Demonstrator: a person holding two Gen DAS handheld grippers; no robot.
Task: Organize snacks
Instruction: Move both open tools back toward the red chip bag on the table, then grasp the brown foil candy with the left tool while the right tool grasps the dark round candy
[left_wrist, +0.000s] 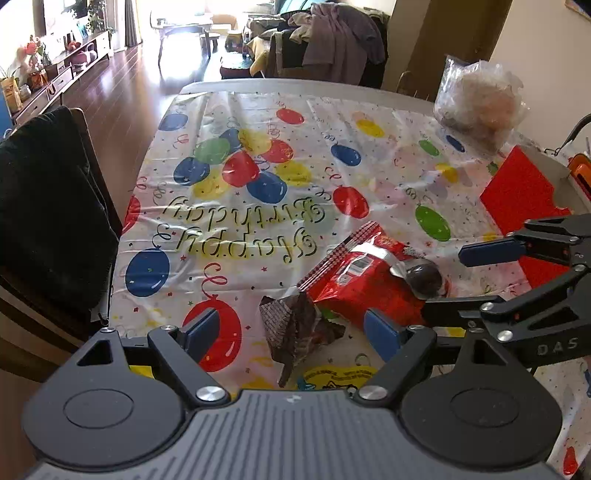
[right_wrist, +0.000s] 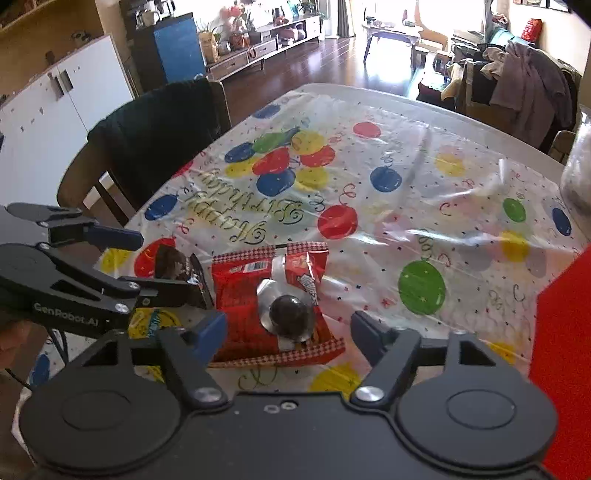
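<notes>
A red snack bag (left_wrist: 351, 284) (right_wrist: 240, 295) lies on the balloon tablecloth with a dark round ball (left_wrist: 424, 282) (right_wrist: 291, 314) on silver foil on top of it. My right gripper (right_wrist: 290, 332) (left_wrist: 445, 281) stands open astride the bag and ball, its left pad at the bag's edge and its right pad apart from it. A dark brown snack packet (left_wrist: 295, 328) (right_wrist: 177, 264) lies crumpled left of the bag. My left gripper (left_wrist: 291, 334) (right_wrist: 168, 267) is open around it, with neither pad pressing on it. A yellow packet (left_wrist: 332, 374) (right_wrist: 151, 321) lies under the left gripper.
A red box (left_wrist: 517, 192) (right_wrist: 561, 332) stands at the right side of the table (left_wrist: 258, 83). A clear plastic bag (left_wrist: 480, 99) of goods sits at the far right corner. A chair draped in black cloth (left_wrist: 48, 221) (right_wrist: 155, 122) stands at the left edge.
</notes>
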